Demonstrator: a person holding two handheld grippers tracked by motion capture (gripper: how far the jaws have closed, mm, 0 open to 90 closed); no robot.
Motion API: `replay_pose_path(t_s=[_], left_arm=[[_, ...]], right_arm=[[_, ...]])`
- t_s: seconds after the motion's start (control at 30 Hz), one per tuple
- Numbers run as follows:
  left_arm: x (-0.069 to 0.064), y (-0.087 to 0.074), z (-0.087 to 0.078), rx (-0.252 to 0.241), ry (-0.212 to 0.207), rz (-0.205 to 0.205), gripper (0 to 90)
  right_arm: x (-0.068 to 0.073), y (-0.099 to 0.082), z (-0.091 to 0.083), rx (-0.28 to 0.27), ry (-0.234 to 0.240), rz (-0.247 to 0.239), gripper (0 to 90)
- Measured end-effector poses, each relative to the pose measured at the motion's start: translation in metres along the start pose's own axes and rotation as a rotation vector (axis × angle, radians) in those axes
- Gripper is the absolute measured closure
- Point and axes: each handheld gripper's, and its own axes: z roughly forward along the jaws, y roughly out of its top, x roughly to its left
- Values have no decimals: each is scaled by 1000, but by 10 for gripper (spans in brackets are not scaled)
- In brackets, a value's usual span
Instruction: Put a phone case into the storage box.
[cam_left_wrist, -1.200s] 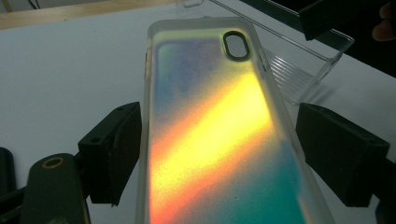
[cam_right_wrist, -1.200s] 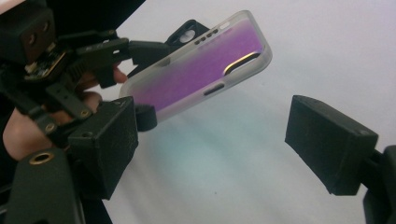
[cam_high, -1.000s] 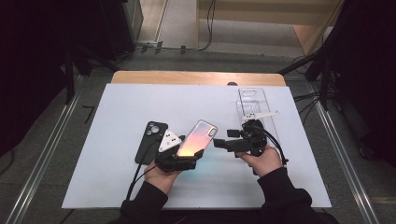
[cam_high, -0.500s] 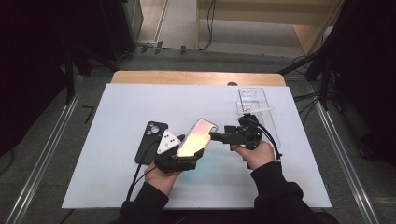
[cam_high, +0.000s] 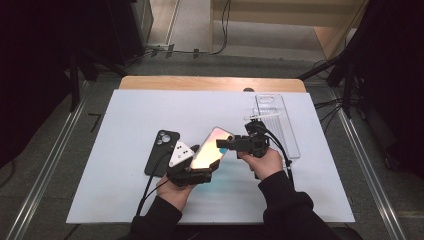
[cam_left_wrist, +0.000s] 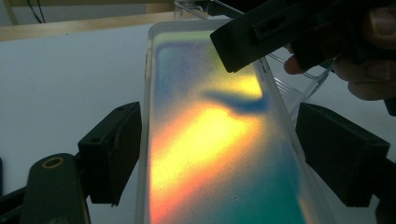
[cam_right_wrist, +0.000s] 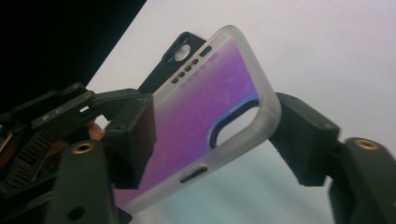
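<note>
An iridescent phone case with frosted edges is held tilted up above the white table. My left gripper is shut across its lower end, a pad on each long edge. My right gripper has come in from the right to the case's camera-cutout end. Its jaws have just been closing with that corner between them. One of its fingers hovers over the case's face and casts a shadow there, so I see no firm press.
A black phone lies face down on the white table, just left of my left hand. A clear plastic case lies at the back right, with cables beside it. The table's wooden far edge runs behind.
The right hand has moved left and slightly down, bringing its gripper onto the case's upper end, and its jaws have narrowed. The left gripper and the case have kept still.
</note>
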Motion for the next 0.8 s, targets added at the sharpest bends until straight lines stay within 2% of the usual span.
replay_pose_path(t_s=[0.23, 0.33, 0.37, 0.5, 0.8], left_arm=[[3, -1, 0, -13, -21, -26, 165], [4, -1, -1, -25, -46, -36, 165], [4, -1, -1, -25, -46, -36, 164], [4, -2, 1, -26, -58, -36, 163], [-1, -3, 2, -28, -37, -4, 161]], right_arm=[[1, 3, -2, -25, 11, 33, 547], [0, 4, -6, -44, 13, 43, 629], [0, 4, -6, -44, 13, 43, 629], [-1, 7, -11, -40, 60, 98, 681], [3, 10, -16, -48, 118, 132, 740]])
